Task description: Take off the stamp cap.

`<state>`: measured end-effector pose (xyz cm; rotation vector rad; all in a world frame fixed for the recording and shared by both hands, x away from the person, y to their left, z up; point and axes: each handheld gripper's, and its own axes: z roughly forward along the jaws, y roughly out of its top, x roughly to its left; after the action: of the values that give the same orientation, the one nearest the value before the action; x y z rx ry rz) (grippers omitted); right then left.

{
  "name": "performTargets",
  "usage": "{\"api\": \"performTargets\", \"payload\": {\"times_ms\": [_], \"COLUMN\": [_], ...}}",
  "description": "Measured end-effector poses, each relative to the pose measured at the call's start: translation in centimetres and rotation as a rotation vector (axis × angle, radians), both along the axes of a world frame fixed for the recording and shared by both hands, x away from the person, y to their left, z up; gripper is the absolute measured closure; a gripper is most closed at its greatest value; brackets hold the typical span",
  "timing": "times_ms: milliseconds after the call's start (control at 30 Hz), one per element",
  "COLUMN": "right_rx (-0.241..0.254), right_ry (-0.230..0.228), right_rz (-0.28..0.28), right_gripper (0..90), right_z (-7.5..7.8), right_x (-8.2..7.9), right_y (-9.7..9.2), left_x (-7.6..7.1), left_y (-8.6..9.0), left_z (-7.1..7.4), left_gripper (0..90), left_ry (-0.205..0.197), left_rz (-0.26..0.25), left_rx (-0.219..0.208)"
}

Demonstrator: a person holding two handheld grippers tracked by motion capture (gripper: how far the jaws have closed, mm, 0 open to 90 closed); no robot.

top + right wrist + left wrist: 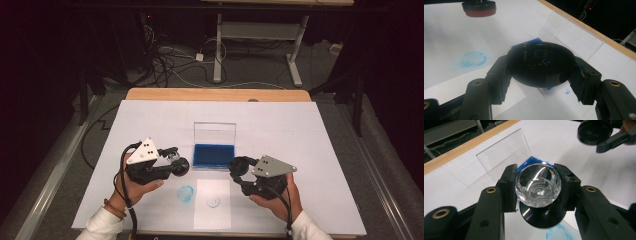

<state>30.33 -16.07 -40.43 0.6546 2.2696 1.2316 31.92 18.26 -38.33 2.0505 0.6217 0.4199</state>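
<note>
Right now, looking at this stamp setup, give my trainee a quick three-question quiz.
1. True or false: the ink pad case has its clear lid raised.
2. What does the left gripper hold? A) the stamp by its clear knob B) a pen C) nothing
3. Fill in: the right gripper is shut on a black round ____.

Key: 1 true; 2 A; 3 cap.
</note>
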Motion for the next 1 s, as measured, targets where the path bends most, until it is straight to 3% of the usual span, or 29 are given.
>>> {"api": "performTargets", "payload": {"times_ms": [733,1000], "right_rx": [-0.015,-0.018], "right_ry": [-0.030,-0.012], "right_rz": [-0.051,-0.080], "right_gripper": [38.9,38.9], "right_z": [-0.9,-1.4], "right_x": [-2.3,-2.7], "right_y": [-4.1,-5.4], "left_x": [0.5,1.1], "left_y": [-0.4,-1.2], "left_z": [-0.8,-0.6], "left_gripper": [55.0,55.0], "left_ry": [0.001,-0.003], "left_rz": [0.021,0.010], "left_rx": [0.060,0.069]}}
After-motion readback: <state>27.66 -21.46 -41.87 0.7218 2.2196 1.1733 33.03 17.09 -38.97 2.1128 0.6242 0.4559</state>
